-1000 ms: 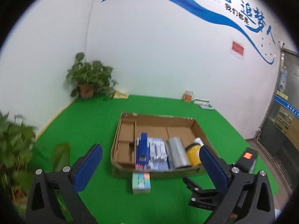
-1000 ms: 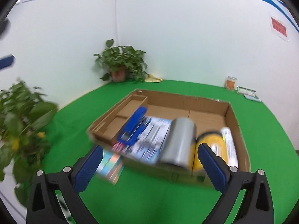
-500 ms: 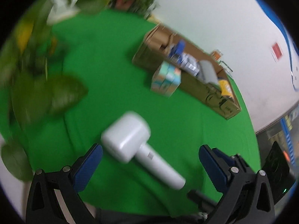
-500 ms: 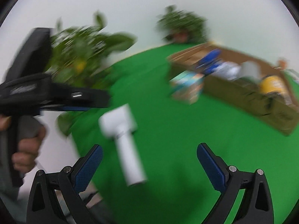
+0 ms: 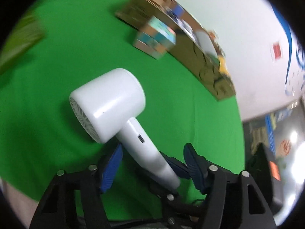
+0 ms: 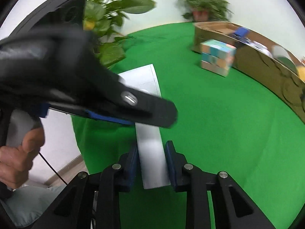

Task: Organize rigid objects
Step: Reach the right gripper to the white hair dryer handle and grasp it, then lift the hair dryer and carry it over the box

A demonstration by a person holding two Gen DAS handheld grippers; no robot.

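A white hair dryer (image 5: 112, 103) lies on the green cloth near the table's front edge. In the left wrist view its handle runs between the fingers of my left gripper (image 5: 152, 156), whose jaws stand partly closed around it, with a gap on the right side. In the right wrist view my right gripper (image 6: 151, 148) is shut on the end of the handle (image 6: 152, 158). The left gripper's body crosses over the dryer's head there. A pastel colour-block cube (image 5: 155, 36) stands in front of the cardboard box (image 5: 200, 57).
The cardboard box (image 6: 266, 68) holds a blue stapler, a grey roll and a yellow can. Potted plants (image 6: 106, 28) stand at the left table edge and at the far corner (image 6: 204, 9). The person's hand (image 6: 17, 152) holds the left gripper's handle.
Both grippers swung from facing the box down to the hair dryer. Both jaws have narrowed from wide open; the right gripper has closed on the handle's end.
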